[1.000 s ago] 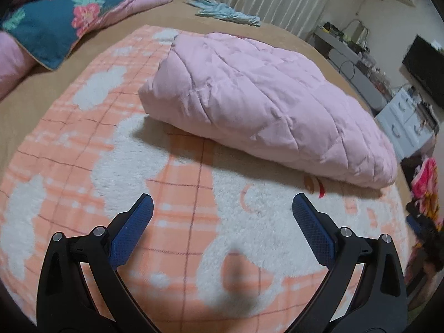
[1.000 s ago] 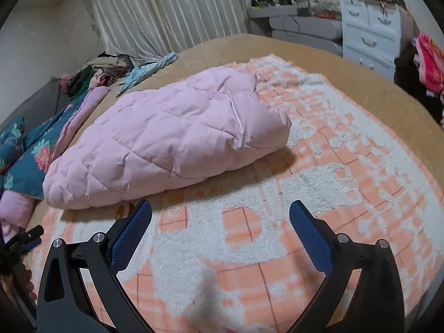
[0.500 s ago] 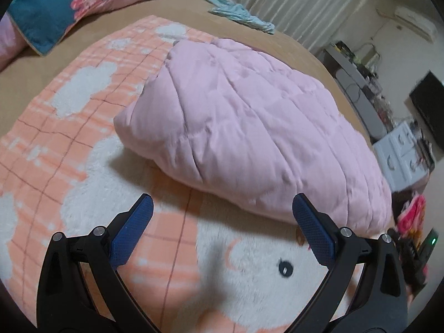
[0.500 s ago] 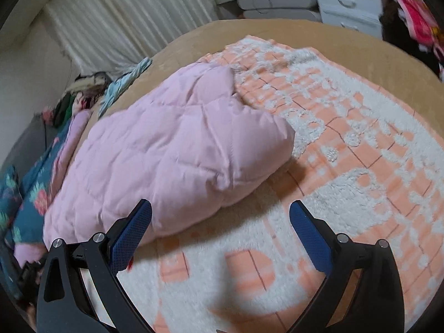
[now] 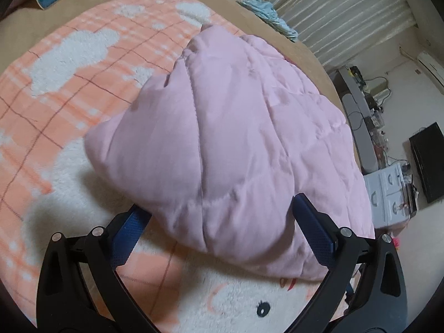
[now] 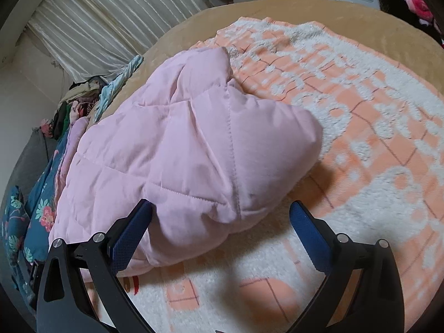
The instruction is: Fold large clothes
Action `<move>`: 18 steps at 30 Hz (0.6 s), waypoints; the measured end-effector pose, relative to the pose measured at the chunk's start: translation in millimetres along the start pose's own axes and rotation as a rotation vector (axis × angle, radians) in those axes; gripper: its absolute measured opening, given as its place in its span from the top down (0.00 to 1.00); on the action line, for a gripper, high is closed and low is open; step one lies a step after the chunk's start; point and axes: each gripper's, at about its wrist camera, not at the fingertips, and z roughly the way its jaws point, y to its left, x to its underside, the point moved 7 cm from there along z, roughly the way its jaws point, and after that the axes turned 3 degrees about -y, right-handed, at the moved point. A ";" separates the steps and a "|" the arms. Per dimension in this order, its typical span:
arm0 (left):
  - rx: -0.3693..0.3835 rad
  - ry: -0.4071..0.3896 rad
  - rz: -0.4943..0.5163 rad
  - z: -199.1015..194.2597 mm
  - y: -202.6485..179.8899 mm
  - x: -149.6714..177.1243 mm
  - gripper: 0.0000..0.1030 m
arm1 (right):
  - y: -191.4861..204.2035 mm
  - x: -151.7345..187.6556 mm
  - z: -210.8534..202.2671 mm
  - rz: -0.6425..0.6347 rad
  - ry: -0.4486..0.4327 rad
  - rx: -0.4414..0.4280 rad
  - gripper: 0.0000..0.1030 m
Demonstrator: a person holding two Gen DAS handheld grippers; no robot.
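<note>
A pink quilted padded garment lies folded in a thick bundle on an orange-and-white plaid blanket. My left gripper is open, its blue-padded jaws straddling the near left end of the bundle without closing on it. In the right wrist view the same garment fills the middle. My right gripper is open, its jaws on either side of the bundle's near right corner. Neither gripper holds anything.
The blanket covers a tan bed. A teal floral quilt and a clothes pile lie at the far side. A light blue cloth lies near the curtains. White drawers stand beside the bed.
Both grippers have moved forward to the pink garment: from hovering over bare blanket in front of it, their open jaws now straddle its near edge. The garment itself has not moved.
</note>
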 end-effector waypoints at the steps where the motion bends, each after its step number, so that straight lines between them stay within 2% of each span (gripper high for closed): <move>1: -0.001 0.003 -0.004 3.0 0.2 -1.1 0.09 | 1.2 -1.0 1.9 0.000 -0.002 -0.003 0.04; 11: 0.055 0.019 -0.064 27.7 5.5 -8.2 0.08 | 1.2 -12.7 30.2 0.032 -0.007 -0.042 0.04; 18: 0.088 -0.018 -0.091 42.1 6.2 -15.5 0.08 | 3.8 -19.2 49.8 0.031 -0.019 -0.075 0.04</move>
